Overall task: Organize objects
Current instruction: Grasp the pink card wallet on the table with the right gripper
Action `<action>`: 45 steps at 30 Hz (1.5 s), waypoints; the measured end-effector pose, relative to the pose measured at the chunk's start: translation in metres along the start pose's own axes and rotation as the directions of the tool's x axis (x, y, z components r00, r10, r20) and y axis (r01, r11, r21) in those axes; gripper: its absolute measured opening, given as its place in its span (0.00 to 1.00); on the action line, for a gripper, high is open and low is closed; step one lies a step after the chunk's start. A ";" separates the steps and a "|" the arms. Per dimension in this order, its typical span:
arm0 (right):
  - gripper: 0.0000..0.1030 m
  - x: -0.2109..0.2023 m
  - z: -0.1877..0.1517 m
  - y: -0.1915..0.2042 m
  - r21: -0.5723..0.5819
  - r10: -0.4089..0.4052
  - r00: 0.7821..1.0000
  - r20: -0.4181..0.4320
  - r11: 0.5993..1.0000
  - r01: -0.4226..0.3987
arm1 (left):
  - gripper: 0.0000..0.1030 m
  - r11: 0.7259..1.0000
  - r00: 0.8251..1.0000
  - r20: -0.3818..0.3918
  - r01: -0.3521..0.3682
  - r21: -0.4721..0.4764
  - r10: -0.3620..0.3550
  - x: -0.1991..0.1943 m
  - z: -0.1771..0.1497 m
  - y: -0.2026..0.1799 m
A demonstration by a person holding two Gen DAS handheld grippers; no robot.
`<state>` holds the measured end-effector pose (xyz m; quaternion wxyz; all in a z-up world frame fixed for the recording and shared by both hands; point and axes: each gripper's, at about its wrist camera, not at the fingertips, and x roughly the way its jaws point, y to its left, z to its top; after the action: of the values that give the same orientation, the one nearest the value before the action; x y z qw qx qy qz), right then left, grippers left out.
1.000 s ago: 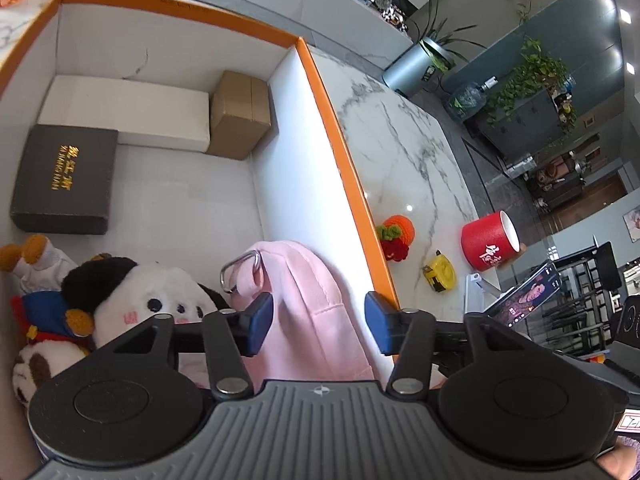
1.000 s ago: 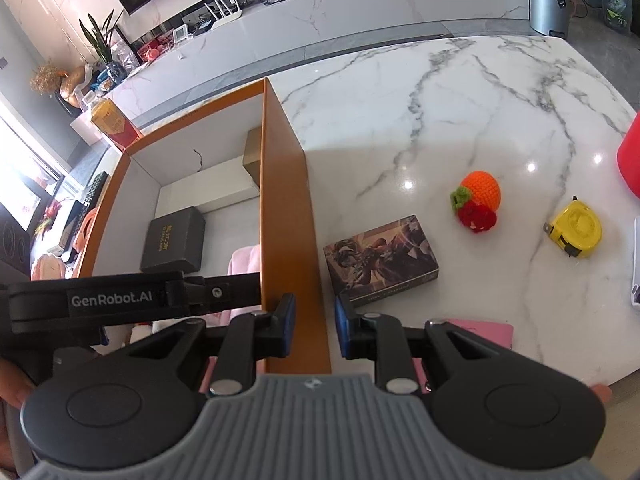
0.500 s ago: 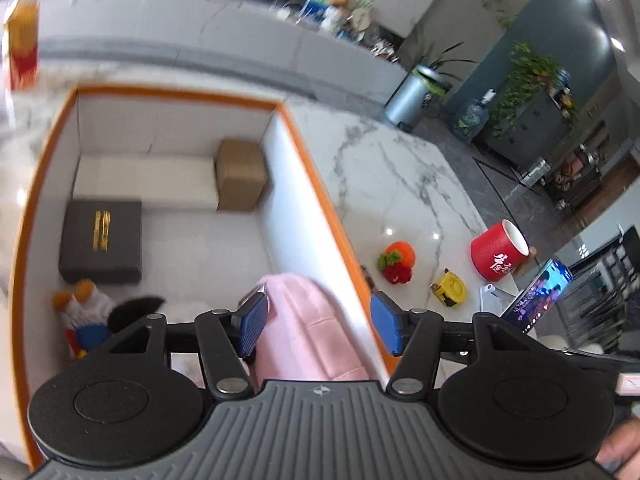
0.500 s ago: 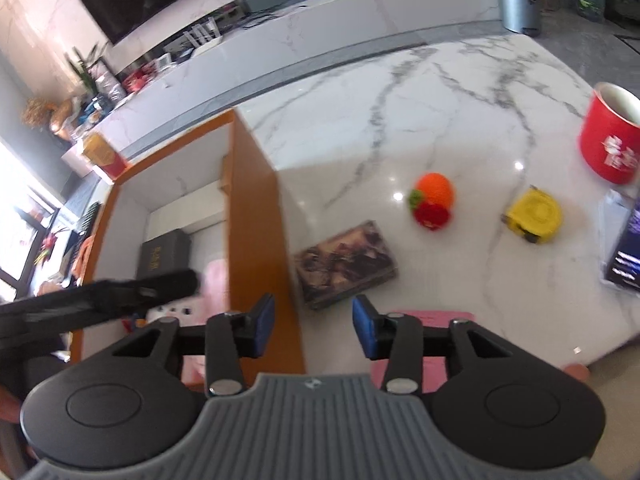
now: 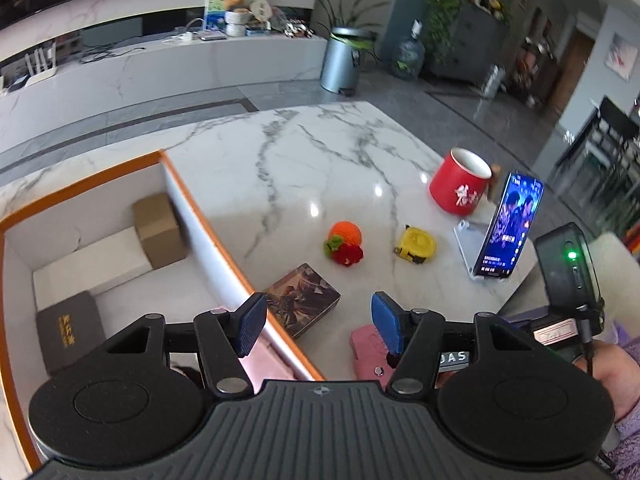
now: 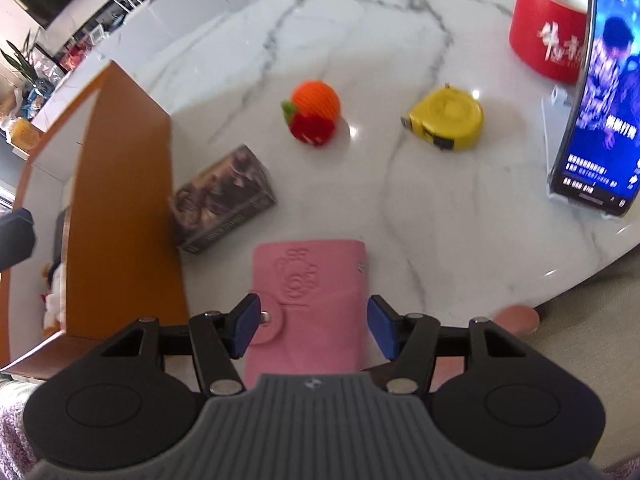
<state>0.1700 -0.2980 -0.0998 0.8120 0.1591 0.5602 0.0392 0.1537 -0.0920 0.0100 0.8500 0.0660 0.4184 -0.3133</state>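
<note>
A pink wallet (image 6: 312, 292) with a snap tab lies flat near the table's front edge, also seen as the pink wallet (image 5: 366, 344). My right gripper (image 6: 314, 330) hovers over it, jaws opening, the wallet between the blue pads without their pressing on it. My left gripper (image 5: 320, 328) stands open and holds nothing, above the right wall of the orange-rimmed box (image 5: 208, 240). Inside the box lie a brown carton (image 5: 158, 230), a white box (image 5: 92, 264), a dark box (image 5: 72, 330) and a pink item (image 5: 260, 360).
On the marble table (image 5: 300, 152) beside the box lie a picture-printed box (image 6: 224, 196), a crochet fruit (image 6: 314, 114) and a yellow tape measure (image 6: 446, 118). A red mug (image 6: 548, 40) and a phone on a stand (image 6: 600, 100) stand at the right.
My left gripper rose out of the box and swung right, over its wall. My right gripper sank toward the pink wallet, and its jaws spread from nearly shut to wide.
</note>
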 end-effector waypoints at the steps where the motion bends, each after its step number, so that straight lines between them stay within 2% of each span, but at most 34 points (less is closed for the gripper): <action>1: 0.60 0.004 0.000 -0.001 0.002 0.001 1.000 -0.008 1.000 -0.001 | 0.66 1.000 1.000 -0.010 -0.005 0.022 0.005 0.004 0.002 -0.002; 4: 0.60 0.012 -0.001 -0.005 0.013 0.012 1.000 -0.028 1.000 -0.012 | 0.66 0.995 0.999 -0.037 -0.023 0.098 0.027 0.013 0.008 -0.010; 5: 0.63 0.012 -0.001 -0.006 0.014 0.023 1.000 -0.017 1.000 -0.023 | 0.66 0.992 0.998 -0.044 -0.028 0.124 0.034 0.017 0.010 -0.012; 12: 0.63 0.014 0.000 0.001 -0.029 0.024 1.000 0.000 0.999 -0.024 | 0.66 0.964 0.992 -0.109 -0.040 0.263 0.071 0.038 0.019 -0.029; 14: 0.59 0.014 -0.001 0.003 -0.041 0.016 1.000 0.012 0.999 -0.015 | 0.63 0.954 0.988 -0.138 -0.021 0.300 0.066 0.043 0.018 -0.035; 16: 0.45 0.013 -0.001 -0.002 -0.021 0.019 0.999 0.027 1.000 -0.018 | 0.62 0.945 0.985 -0.164 -0.003 0.328 0.060 0.048 0.017 -0.042; 18: 0.37 0.013 0.001 -0.009 0.009 0.049 0.999 0.020 0.999 -0.049 | 0.56 0.938 0.979 -0.195 0.016 0.346 0.055 0.053 0.015 -0.048; 19: 0.36 0.013 0.002 -0.012 0.022 0.060 0.998 0.020 0.998 -0.061 | 0.50 0.935 0.975 -0.218 0.030 0.354 0.051 0.056 0.014 -0.051; 23: 0.32 0.012 0.001 -0.019 0.049 0.086 0.996 0.019 0.995 -0.087 | 0.43 0.918 0.950 -0.310 0.080 0.389 0.049 0.068 0.007 -0.071; 28: 0.28 0.008 -0.002 -0.032 0.093 0.116 0.993 0.009 0.989 -0.117 | 0.40 0.922 0.912 -0.401 0.076 0.379 0.090 0.089 -0.006 -0.096; 31: 0.28 0.005 -0.004 -0.045 0.133 0.123 0.992 0.002 0.984 -0.122 | 0.39 0.934 0.882 -0.447 0.025 0.357 0.148 0.108 -0.016 -0.102; 33: 0.28 0.002 -0.006 -0.053 0.153 0.122 0.992 -0.003 0.981 -0.120 | 0.38 0.948 0.873 -0.464 0.007 0.319 0.150 0.117 -0.022 -0.102; 35: 0.29 -0.001 -0.008 -0.060 0.173 0.127 0.992 -0.006 0.977 -0.124 | 0.34 0.960 0.870 -0.475 0.004 0.280 0.135 0.122 -0.028 -0.101; 38: 0.38 -0.007 -0.013 -0.070 0.203 0.118 0.993 -0.010 0.973 -0.113 | 0.28 0.970 0.877 -0.465 0.001 0.245 0.117 0.126 -0.034 -0.099; 39: 0.45 -0.008 -0.016 -0.073 0.211 0.122 0.992 -0.013 0.970 -0.117 | 0.26 0.973 0.879 -0.464 0.004 0.231 0.106 0.128 -0.037 -0.098; 41: 0.45 -0.009 -0.022 -0.081 0.244 0.165 0.986 -0.021 0.957 -0.155 | 0.18 0.978 0.882 -0.464 0.015 0.209 0.085 0.129 -0.040 -0.096; 45: 0.45 -0.002 -0.030 -0.086 0.295 0.239 0.970 -0.054 0.931 -0.213 | 0.17 0.979 0.890 -0.449 0.016 0.203 0.078 0.129 -0.044 -0.096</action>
<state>0.1322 -0.3733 -0.1338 0.7446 0.3368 0.5734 0.0576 0.1266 -0.2135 -0.1005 0.7224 0.2295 0.5705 -0.3162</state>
